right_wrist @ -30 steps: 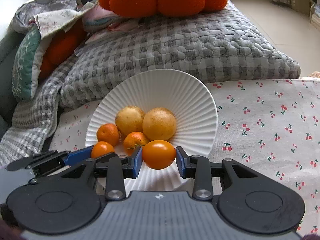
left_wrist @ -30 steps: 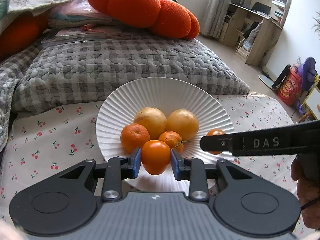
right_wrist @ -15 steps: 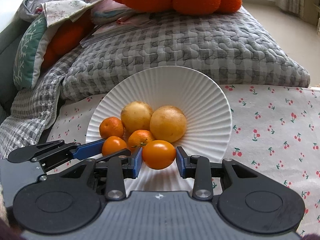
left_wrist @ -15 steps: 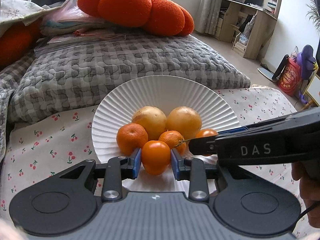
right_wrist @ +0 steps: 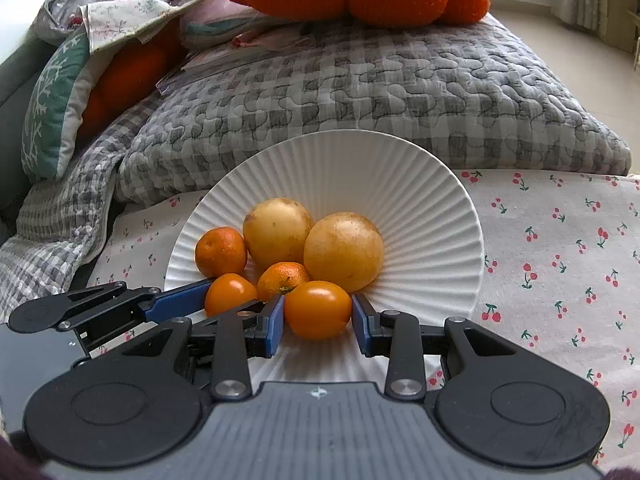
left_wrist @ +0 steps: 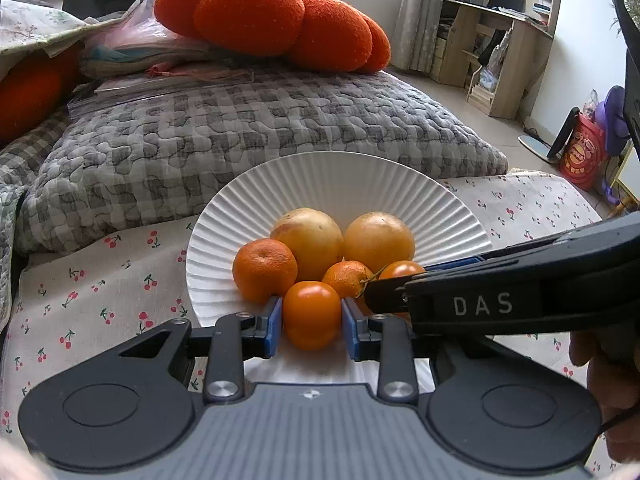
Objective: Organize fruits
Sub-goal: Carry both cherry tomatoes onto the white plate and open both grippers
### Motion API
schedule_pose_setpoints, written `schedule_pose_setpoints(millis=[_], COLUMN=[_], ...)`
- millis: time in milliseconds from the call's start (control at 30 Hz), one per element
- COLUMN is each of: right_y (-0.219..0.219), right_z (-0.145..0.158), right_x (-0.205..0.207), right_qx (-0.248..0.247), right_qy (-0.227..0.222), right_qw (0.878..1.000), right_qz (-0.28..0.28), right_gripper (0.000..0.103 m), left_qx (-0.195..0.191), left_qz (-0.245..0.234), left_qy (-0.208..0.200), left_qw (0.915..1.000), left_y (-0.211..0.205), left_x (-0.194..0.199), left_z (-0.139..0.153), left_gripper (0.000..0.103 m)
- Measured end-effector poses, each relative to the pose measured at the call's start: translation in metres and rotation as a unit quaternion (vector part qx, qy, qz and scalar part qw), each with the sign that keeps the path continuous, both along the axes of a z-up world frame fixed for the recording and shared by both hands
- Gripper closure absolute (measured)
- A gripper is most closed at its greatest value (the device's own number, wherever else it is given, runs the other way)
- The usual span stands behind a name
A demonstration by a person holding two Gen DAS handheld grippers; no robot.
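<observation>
A white ribbed plate (left_wrist: 340,184) (right_wrist: 420,216) sits on a cherry-print cloth. It holds two large yellow fruits (left_wrist: 378,240) (right_wrist: 344,252), with the other yellow fruit (left_wrist: 308,240) beside it, and two mandarins (left_wrist: 264,270) (left_wrist: 347,278). My left gripper (left_wrist: 311,318) is shut on a smooth orange fruit (left_wrist: 311,314) over the plate's near rim. My right gripper (right_wrist: 318,312) is shut on a similar orange fruit (right_wrist: 318,308) just right of it. The right gripper shows in the left wrist view (left_wrist: 400,292), and the left gripper shows in the right wrist view (right_wrist: 224,294).
A grey quilted cushion (left_wrist: 260,128) lies right behind the plate, with an orange pumpkin-shaped pillow (left_wrist: 272,16) on it. A teal pillow (right_wrist: 52,108) lies at far left. The cherry-print cloth (right_wrist: 560,260) spreads right of the plate. A wooden desk (left_wrist: 496,52) stands far right.
Both grippers have moved forward and lower over the plate's near side, each still holding its orange fruit. The fruits on the plate have not moved.
</observation>
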State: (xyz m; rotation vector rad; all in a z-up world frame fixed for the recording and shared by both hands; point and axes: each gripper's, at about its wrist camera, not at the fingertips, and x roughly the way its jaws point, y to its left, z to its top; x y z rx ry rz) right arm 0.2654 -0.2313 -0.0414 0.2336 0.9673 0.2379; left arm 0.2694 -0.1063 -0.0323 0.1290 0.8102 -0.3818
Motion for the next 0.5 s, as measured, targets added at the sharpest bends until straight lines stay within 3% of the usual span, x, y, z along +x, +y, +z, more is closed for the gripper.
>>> schedule_pose_setpoints(millis=[500], right_y=[-0.0083], right_z=[0.0013], right_x=[-0.0088], right_qx=[0.018], right_qy=[-0.008], right_qw=[0.999], right_qz=[-0.025], right_gripper=[0.066], left_qx=[0.005], left_qz=[-0.005], left_qy=[-0.016], left_qw=[0.9998], left_y=[-0.0019], left_x=[-0.0039], left_z=[0.0031], left_gripper=[0.077])
